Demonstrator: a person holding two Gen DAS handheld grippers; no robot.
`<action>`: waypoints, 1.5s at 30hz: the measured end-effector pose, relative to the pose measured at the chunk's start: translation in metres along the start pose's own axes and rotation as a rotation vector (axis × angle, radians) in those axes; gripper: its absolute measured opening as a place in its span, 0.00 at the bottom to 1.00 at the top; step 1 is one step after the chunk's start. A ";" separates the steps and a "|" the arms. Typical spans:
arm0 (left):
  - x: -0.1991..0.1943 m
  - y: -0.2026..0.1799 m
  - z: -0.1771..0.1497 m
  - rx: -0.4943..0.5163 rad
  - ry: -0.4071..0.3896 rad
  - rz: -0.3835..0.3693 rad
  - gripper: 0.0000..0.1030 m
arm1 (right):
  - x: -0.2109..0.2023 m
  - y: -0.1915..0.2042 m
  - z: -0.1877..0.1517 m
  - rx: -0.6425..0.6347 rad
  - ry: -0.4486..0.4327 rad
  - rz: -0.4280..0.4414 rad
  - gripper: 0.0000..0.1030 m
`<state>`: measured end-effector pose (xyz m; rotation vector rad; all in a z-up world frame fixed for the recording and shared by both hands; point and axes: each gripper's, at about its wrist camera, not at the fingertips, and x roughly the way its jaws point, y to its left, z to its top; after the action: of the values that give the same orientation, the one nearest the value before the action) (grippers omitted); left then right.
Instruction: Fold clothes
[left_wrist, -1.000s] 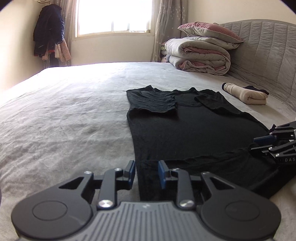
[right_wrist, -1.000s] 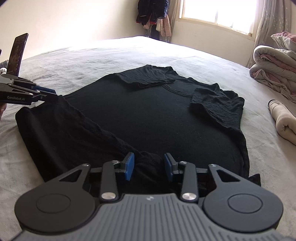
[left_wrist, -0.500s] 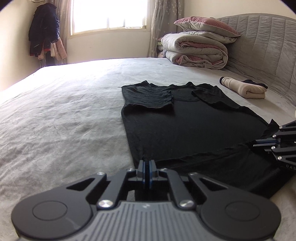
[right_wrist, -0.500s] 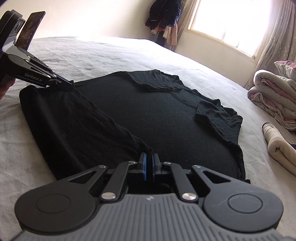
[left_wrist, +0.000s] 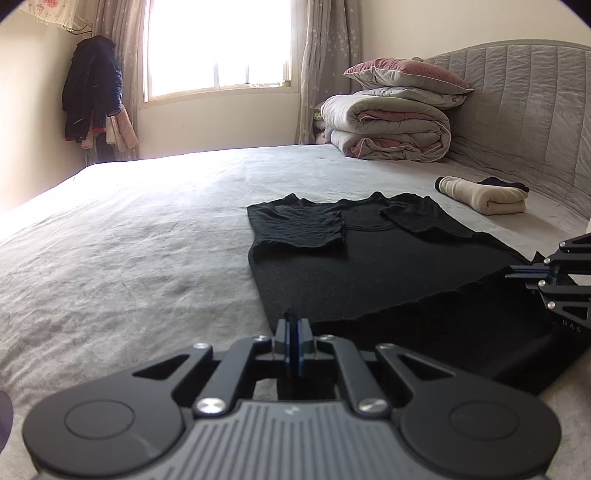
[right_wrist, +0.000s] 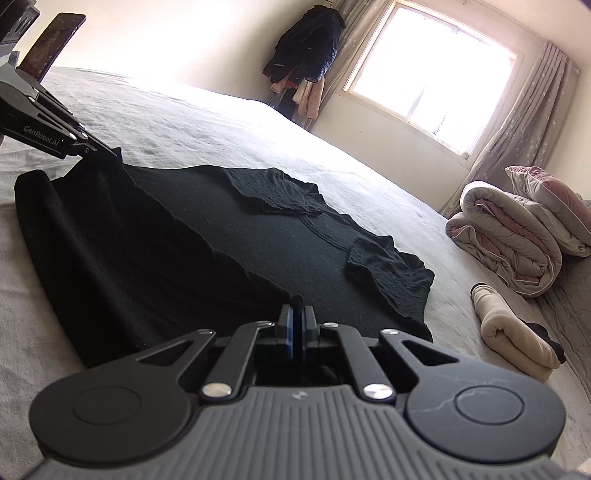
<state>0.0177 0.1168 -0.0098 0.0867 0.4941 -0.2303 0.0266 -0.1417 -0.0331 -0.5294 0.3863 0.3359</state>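
Note:
A black T-shirt (left_wrist: 373, 266) lies flat on the grey bed, both sleeves folded in over its chest. Its bottom hem is doubled back toward the collar. My left gripper (left_wrist: 294, 325) is shut on the hem's left corner, which is pulled slightly up off the bed. My right gripper (right_wrist: 296, 321) is shut on the hem's right corner. In the right wrist view the left gripper (right_wrist: 114, 153) shows at the far left, pinching the shirt (right_wrist: 229, 251) into a small peak. The right gripper (left_wrist: 517, 272) appears at the right edge of the left wrist view.
A rolled cream garment (left_wrist: 484, 194) lies to the right of the shirt near the padded headboard (left_wrist: 524, 110). Folded quilts with a pillow on top (left_wrist: 391, 118) are stacked by the window. Coats (left_wrist: 92, 96) hang in the far corner. Grey bedsheet (left_wrist: 129, 240) spreads to the left.
Both grippers went from open to shut on the hem corners of the shirt. The right gripper has rolled, tilting its view. The left hem corner now stands lifted.

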 end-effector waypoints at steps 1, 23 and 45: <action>0.000 0.000 0.000 -0.003 -0.007 0.006 0.04 | 0.001 -0.001 0.000 0.003 0.000 -0.006 0.04; -0.007 -0.031 0.004 0.058 -0.063 -0.174 0.32 | 0.000 -0.077 -0.022 0.299 0.097 -0.040 0.36; 0.013 -0.062 -0.012 0.151 0.097 -0.279 0.40 | 0.000 -0.074 -0.044 0.264 0.097 -0.161 0.16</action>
<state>0.0086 0.0555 -0.0286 0.1774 0.5851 -0.5388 0.0443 -0.2255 -0.0366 -0.3160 0.4710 0.1009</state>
